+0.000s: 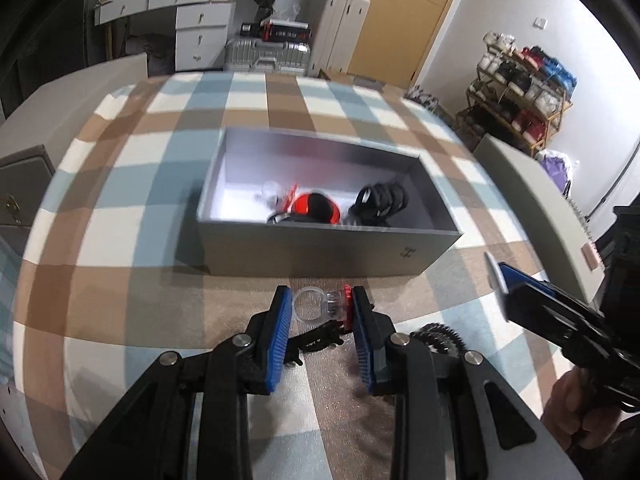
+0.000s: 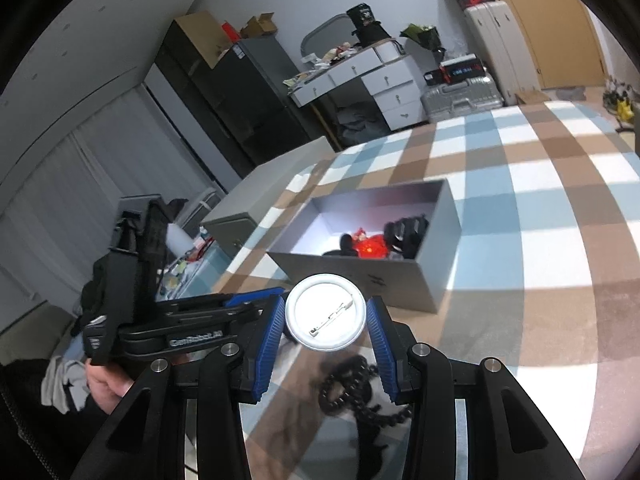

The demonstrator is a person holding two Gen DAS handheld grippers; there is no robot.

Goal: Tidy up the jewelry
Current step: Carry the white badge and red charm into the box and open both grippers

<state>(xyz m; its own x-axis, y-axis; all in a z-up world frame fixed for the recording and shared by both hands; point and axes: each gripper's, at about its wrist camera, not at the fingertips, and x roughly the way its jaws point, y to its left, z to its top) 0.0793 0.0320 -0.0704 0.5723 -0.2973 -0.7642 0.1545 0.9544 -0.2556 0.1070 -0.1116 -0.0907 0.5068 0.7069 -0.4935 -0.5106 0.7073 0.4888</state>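
A grey open box (image 1: 320, 250) stands on the checked cloth and holds red and black jewelry (image 1: 316, 206); the box also shows in the right wrist view (image 2: 400, 276). My left gripper (image 1: 320, 306) is shut on a clear ring with a red top (image 1: 324, 304), held just above the cloth in front of the box. My right gripper (image 2: 326, 322) is shut on a round white pin badge (image 2: 326, 316), its back with the pin facing me; this gripper also shows in the left wrist view (image 1: 502, 286). A black bead bracelet (image 2: 352, 386) lies on the cloth below the badge.
The bed with the checked cloth (image 1: 120, 208) fills the middle. A grey headboard panel (image 1: 532, 208) stands at the right. Drawers (image 1: 200, 28), suitcases (image 1: 268, 54) and a shoe rack (image 1: 520, 92) stand beyond. Another black piece (image 1: 316, 338) lies under my left gripper.
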